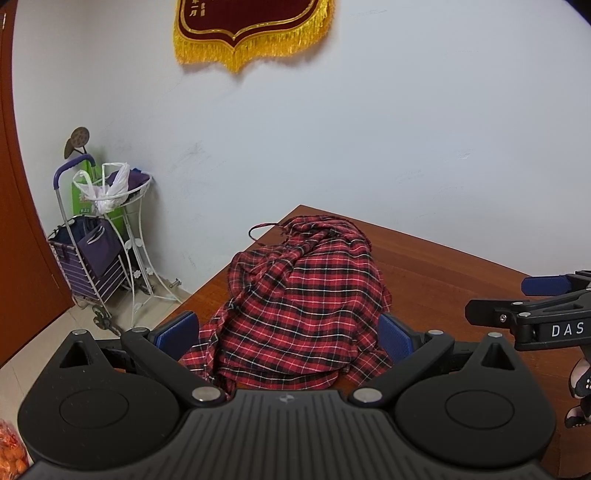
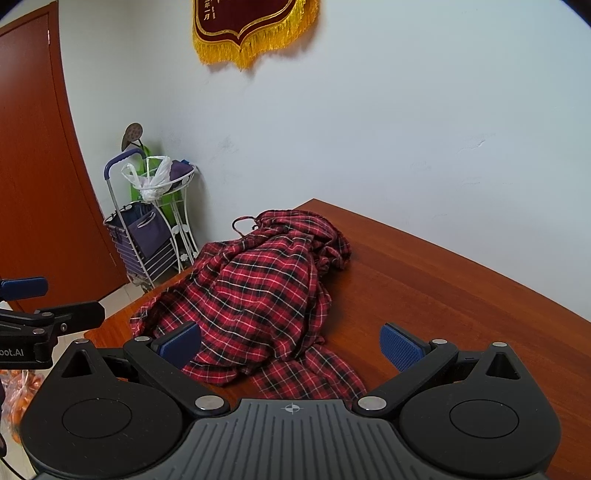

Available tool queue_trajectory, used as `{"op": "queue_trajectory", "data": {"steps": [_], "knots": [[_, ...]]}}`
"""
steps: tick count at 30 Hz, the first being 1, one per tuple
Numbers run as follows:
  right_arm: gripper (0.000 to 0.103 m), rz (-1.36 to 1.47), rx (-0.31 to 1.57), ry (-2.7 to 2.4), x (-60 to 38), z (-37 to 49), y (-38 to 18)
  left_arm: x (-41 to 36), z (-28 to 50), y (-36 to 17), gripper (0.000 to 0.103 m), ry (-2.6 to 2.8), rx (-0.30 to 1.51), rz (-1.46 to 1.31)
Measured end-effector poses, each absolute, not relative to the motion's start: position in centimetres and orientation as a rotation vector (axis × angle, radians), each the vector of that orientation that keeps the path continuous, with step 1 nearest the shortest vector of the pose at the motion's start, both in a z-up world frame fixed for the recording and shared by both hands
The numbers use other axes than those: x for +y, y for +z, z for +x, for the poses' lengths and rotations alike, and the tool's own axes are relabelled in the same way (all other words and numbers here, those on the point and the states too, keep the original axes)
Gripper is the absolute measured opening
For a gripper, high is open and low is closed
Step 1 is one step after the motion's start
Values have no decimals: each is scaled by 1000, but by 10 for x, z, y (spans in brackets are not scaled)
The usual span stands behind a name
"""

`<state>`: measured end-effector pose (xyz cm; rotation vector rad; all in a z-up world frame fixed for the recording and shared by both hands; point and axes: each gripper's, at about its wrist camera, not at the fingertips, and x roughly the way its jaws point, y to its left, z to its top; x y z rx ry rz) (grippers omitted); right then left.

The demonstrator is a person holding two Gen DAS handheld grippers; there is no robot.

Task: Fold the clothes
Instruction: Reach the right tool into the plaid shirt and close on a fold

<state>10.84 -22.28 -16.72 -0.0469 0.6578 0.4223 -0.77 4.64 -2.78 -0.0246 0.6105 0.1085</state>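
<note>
A red, black and white plaid garment (image 1: 303, 295) lies crumpled in a heap on the brown wooden table (image 1: 443, 266). My left gripper (image 1: 286, 330) is open, its blue pads either side of the heap's near edge, nothing clamped. In the right wrist view the same plaid garment (image 2: 255, 291) sprawls toward the table's left corner, a thin cord loop sticking up at its far end. My right gripper (image 2: 291, 345) is open above the garment's near flap and the bare table (image 2: 443, 280). Each gripper shows at the edge of the other's view.
A wheeled shopping cart (image 1: 88, 258) with purple bags and a white wire stand (image 1: 129, 206) holding a plastic bag stand in the corner by a brown door (image 2: 33, 166). A fringed pennant (image 1: 251, 29) hangs on the wall. Orange items (image 2: 18, 391) lie low on the left.
</note>
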Motion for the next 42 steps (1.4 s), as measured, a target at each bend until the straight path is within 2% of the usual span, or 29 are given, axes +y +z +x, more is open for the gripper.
{"op": "queue_trajectory", "data": {"steps": [17, 21, 29, 42], "knots": [[101, -30, 760, 570, -162, 153, -216, 93, -56, -34, 103, 260, 643, -65], [90, -23, 784, 662, -131, 164, -228, 105, -77, -33, 103, 304, 646, -67], [85, -50, 811, 798, -67, 175, -248, 119, -117, -31, 103, 369, 646, -67], [60, -152, 891, 893, 12, 176, -307, 126, -161, -31, 103, 499, 684, -97]]}}
